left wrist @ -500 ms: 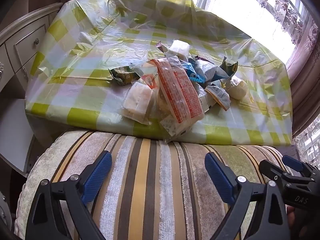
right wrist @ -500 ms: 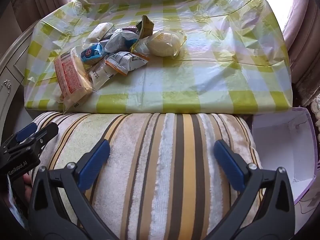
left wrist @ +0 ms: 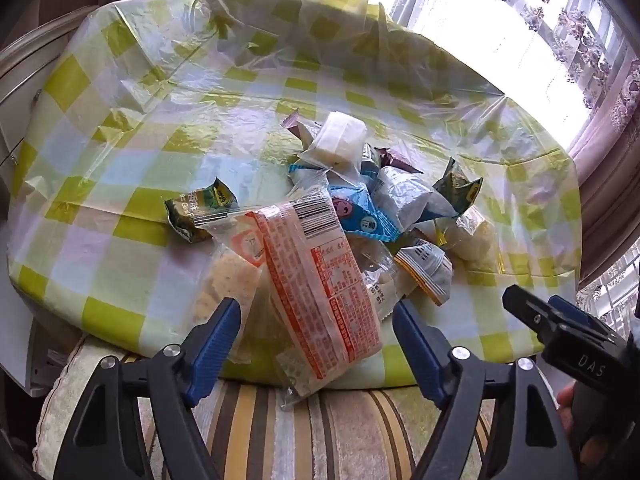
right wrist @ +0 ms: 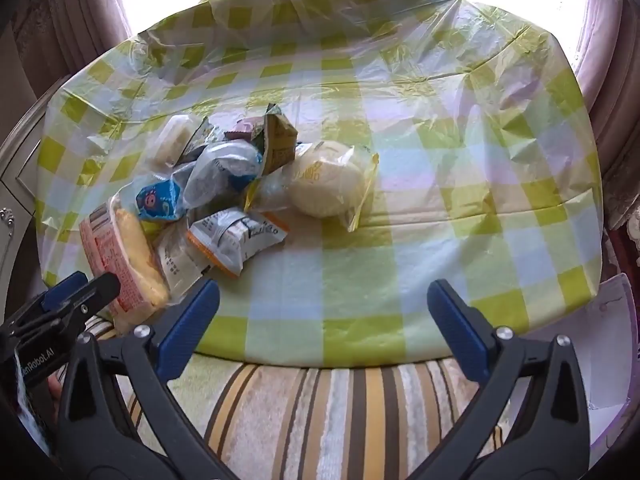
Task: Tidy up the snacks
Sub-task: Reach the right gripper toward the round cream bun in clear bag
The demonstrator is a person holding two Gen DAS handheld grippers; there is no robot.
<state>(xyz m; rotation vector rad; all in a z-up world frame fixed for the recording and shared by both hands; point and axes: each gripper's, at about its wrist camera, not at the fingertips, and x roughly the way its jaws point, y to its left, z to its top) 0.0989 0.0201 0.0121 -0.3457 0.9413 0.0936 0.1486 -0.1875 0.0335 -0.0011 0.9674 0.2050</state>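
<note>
Snack packets heaped on the checked surface [right wrist: 400,240], before sorting.
Both jaws gape, empty: left hand-held gripper [left wrist: 316,332] frames the orange-printed packet [left wrist: 320,276] overhanging the near edge; right hand-held gripper [right wrist: 324,304] hovers over bare cloth. Packets look light, crinkly, slippery; pinch the sealed ends, sparing the soft wrapped bun [right wrist: 328,184].

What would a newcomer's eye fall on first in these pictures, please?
A heap of wrapped snacks on the green-checked tablecloth, with a long orange packet overhanging the near edge. Both open grippers, left and right, frame it.
</note>
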